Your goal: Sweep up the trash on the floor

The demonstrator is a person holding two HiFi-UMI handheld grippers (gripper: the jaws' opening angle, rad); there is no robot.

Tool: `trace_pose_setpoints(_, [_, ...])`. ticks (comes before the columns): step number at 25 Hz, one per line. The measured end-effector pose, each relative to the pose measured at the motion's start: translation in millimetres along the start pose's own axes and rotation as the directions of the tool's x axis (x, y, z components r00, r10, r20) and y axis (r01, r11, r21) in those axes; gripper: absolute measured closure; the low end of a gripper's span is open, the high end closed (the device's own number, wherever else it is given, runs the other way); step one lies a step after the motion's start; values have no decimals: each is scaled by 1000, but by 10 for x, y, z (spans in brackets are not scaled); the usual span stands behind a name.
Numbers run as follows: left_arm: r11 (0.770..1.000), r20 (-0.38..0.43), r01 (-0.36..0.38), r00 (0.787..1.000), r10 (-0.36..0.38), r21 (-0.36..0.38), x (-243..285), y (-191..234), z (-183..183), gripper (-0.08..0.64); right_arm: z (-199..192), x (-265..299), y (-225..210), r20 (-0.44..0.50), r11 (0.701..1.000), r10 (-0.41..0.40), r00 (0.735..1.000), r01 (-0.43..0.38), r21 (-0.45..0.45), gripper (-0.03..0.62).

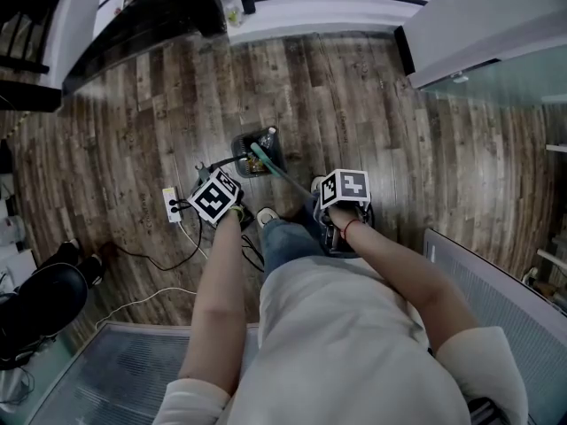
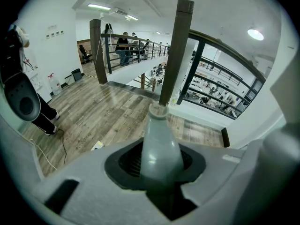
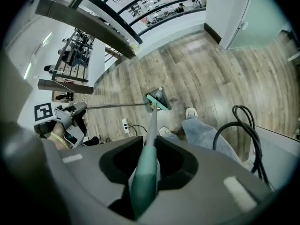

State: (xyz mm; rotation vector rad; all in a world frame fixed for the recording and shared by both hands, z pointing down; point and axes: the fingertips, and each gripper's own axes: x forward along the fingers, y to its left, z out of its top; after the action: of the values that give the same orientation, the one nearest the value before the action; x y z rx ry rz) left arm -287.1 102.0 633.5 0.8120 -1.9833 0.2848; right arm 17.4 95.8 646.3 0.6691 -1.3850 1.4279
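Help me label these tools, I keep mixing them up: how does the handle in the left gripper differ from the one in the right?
The grey handle in the left gripper is thick and ends just past the jaws; the green handle in the right gripper narrows into a long pole reaching the broom head. One is grey, the other green. Both are clamped between shut jaws.

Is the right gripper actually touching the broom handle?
Touching: the right gripper view shows the right gripper clamped on the green broom handle.

Both my arms reach down ahead; each gripper clamped.
My left gripper [image 1: 215, 198] grips the dustpan handle [image 2: 159, 144]; my right gripper [image 1: 344, 193] the broom handle [image 3: 146, 172].
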Motion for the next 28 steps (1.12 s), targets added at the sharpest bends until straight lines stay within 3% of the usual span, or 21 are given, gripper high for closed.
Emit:
trace_pose_setpoints(18, [999, -7, 18, 1000, -18, 35, -6, 13, 0, 449, -117, -473, -220, 26, 984, -22, 999, 27, -177, 498])
trace_pose_setpoints(28, [999, -14, 25, 1000, -25, 43, -65, -22, -29, 449, -125, -728, -391, 93, 993, 10, 996, 1, -117, 497])
